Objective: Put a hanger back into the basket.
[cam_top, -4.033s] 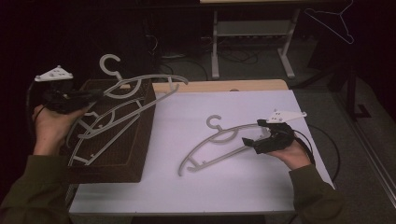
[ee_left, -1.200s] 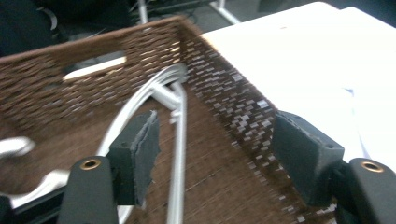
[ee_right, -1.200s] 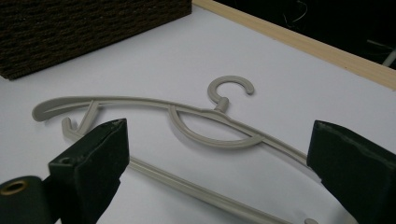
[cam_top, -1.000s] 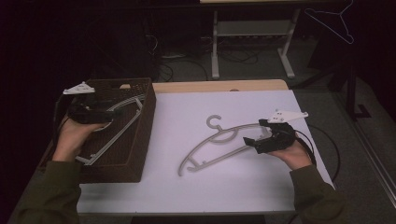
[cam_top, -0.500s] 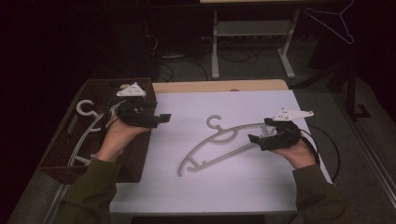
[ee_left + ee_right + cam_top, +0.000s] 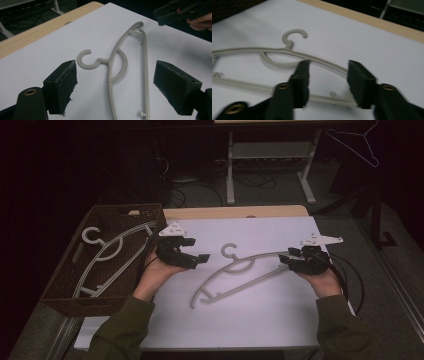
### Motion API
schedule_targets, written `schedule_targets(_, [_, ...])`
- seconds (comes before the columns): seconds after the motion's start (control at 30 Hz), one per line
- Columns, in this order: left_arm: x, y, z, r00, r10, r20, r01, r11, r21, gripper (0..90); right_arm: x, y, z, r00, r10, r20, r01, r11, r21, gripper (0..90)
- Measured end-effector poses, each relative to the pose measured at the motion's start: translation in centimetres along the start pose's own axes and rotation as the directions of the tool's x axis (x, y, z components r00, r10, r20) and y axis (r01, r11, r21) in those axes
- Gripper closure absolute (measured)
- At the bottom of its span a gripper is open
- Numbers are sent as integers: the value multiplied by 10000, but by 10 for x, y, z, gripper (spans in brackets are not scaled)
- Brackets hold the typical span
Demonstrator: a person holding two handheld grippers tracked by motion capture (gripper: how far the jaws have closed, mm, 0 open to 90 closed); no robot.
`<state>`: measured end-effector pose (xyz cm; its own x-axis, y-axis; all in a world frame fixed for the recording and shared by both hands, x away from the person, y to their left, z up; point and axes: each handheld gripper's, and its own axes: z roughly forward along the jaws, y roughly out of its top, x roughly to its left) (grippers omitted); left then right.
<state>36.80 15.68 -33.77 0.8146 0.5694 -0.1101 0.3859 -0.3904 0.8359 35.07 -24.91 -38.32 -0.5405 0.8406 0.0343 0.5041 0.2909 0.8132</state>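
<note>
hanger: the grey hanger [image 6: 240, 270] lies flat on the white desk [image 6: 260, 320], hook at about 11 o'clock of its body, arms running from 8 o'clock up to 3 o'clock; in the last few seconds it has not shifted.
right claw: the right claw [image 6: 292, 260] sits at the hanger's 3 o'clock tip; its jaws have just been closing, and in the right gripper view [image 6: 327, 75] they straddle the hanger's end with a gap each side, so they are part-open and not pressing yet.
left claw: the left claw [image 6: 192, 257] has come out of the basket and across to the hanger's 9 o'clock side, empty; its jaws have opened a little wider and stand well apart, framing the hook in the left gripper view [image 6: 115, 87].
basket: the brown basket [image 6: 65, 290] at the desk's 9 o'clock edge now holds the other hangers [image 6: 107, 257], let go inside it.
meaning: one drop seems done; this hanger looks next, the right claw's grip about to form.
</note>
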Motion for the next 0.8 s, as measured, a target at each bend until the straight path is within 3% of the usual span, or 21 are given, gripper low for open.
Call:
schedule_targets(0.03, [0,-1,2,10000,84,-33,-84,9999,75,183,-3,-1,1,9999,44,144,-45,9999,91,646])
schedule_targets(0.07, [0,-2,5,10000,-1,-42,1,10000,-21,183,-10,-6,5,9993,221,289,-228,9994,251,775])
schedule_targets(0.1, [0,-2,5,10000,-1,-42,1,10000,-21,184,-10,-6,5,9993,221,289,-228,9994,251,775])
schedule_targets(0.2, [1,-4,9,10000,29,-26,-29,10000,41,184,-22,-13,13,9969,436,658,-475,9971,597,891])
schedule_targets(0.5, [4,-11,17,9999,-132,36,131,9996,260,184,-29,-26,36,9937,507,996,-643,9882,1389,893])
schedule_targets(0.8, [7,-17,25,9998,-205,-37,206,9981,578,183,-31,-34,43,9936,561,983,-709,9855,1544,894])
